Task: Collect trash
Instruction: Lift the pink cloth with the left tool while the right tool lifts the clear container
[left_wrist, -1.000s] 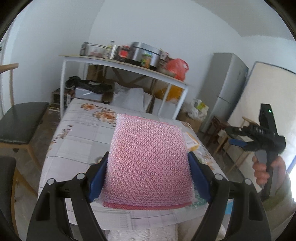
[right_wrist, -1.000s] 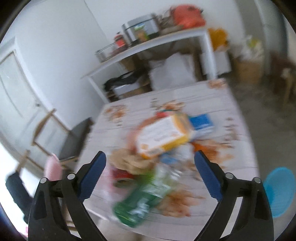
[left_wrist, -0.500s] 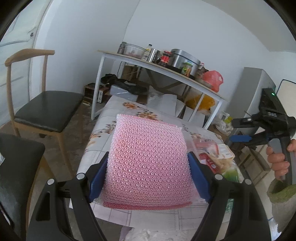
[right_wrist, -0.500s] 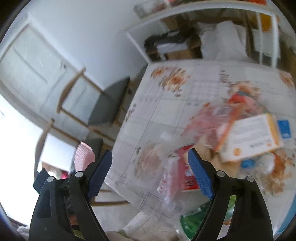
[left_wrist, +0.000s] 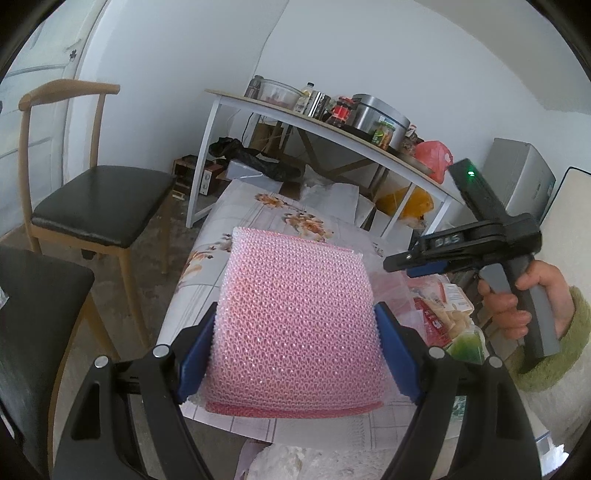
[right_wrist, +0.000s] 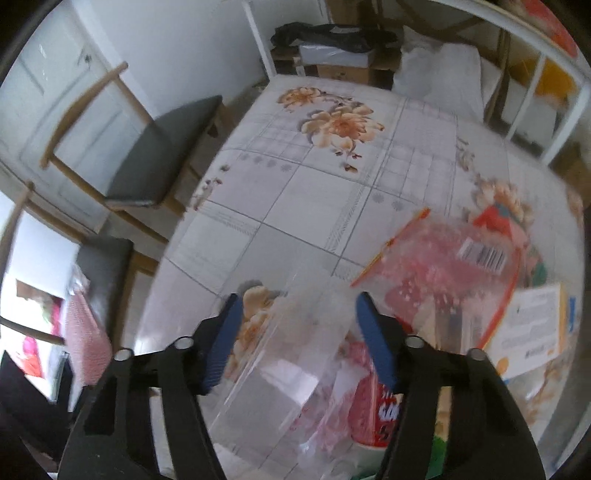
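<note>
since a second ago the right gripper swung down over a clear wrapper, jaws closing around it untouched; the left gripper pinches the pink bubble wrap.

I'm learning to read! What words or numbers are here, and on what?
"DAS", seemingly: right gripper, whose jaws have just been closing, with clear plastic between them.
Barcode, digits too small: pink bag.
Print too blurred: orange and white box.
White letters, blurred and cut off: red packet.
</note>
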